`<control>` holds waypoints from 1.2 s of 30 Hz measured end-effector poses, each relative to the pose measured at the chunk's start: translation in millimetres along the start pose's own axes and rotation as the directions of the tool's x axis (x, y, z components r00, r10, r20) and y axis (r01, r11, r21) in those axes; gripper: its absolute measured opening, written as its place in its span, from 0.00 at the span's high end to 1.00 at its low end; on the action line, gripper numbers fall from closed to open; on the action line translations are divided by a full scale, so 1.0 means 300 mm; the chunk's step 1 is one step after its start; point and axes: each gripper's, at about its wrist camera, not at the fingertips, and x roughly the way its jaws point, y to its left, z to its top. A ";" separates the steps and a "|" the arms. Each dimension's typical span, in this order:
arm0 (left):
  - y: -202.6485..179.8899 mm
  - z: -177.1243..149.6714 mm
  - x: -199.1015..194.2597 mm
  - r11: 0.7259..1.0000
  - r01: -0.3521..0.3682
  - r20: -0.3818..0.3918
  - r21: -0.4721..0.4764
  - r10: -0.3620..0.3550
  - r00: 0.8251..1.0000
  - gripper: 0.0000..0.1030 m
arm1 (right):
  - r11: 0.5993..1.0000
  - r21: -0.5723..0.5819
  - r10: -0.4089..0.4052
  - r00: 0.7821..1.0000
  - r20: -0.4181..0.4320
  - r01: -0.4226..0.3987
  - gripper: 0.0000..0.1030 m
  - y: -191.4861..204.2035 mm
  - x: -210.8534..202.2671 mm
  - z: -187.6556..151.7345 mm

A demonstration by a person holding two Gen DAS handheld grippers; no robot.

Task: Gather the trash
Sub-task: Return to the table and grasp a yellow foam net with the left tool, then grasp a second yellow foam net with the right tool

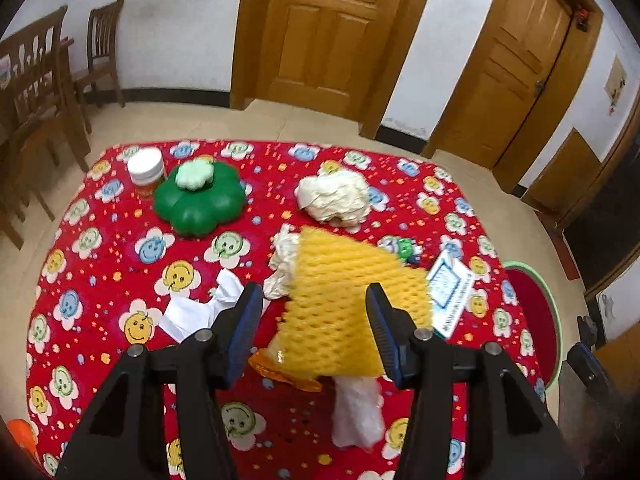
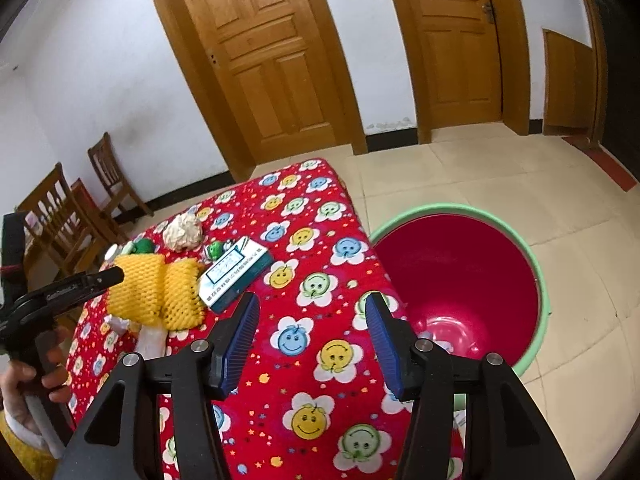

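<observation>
A yellow foam fruit net point(image 1: 344, 300) lies on the red smiley tablecloth point(image 1: 120, 248), between the open fingers of my left gripper point(image 1: 316, 304). It also shows in the right wrist view point(image 2: 160, 292) next to the left gripper point(image 2: 108, 276). Around it lie a crumpled paper ball point(image 1: 334, 196), a white tissue point(image 1: 200, 308), a white plastic bag point(image 1: 356, 412), a small card box point(image 1: 450, 292) and a green-white wrapper point(image 1: 402, 246). My right gripper point(image 2: 312, 312) is open and empty above the table's right edge, beside the red bin point(image 2: 460, 280).
A green flower-shaped box point(image 1: 200, 200) and a white-lidded jar point(image 1: 146, 170) stand at the table's far left. Wooden chairs point(image 1: 36, 92) stand left of the table. Two wooden doors point(image 1: 328, 32) are behind. The bin sits on the tiled floor point(image 2: 540, 200).
</observation>
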 end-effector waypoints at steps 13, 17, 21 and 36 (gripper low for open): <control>0.015 -0.050 0.052 0.988 0.152 -0.050 -0.031 -0.153 0.987 0.66 | 1.000 -0.024 -0.004 0.998 -0.059 0.002 0.45 0.059 0.092 -0.009; -0.006 -0.062 0.049 0.982 0.187 -0.063 -0.011 -0.187 0.980 0.83 | 0.999 -0.033 0.008 0.997 -0.073 -0.010 0.45 0.084 0.110 -0.018; -0.001 -0.065 0.022 0.977 0.213 -0.048 -0.022 -0.214 0.976 0.86 | 0.999 -0.044 0.020 0.996 -0.082 -0.024 0.45 0.109 0.120 -0.023; 0.132 -0.060 -0.207 0.981 0.178 0.121 -0.078 -0.167 0.978 0.86 | 0.991 -0.082 0.097 0.988 -0.117 -0.107 0.45 0.237 0.155 -0.039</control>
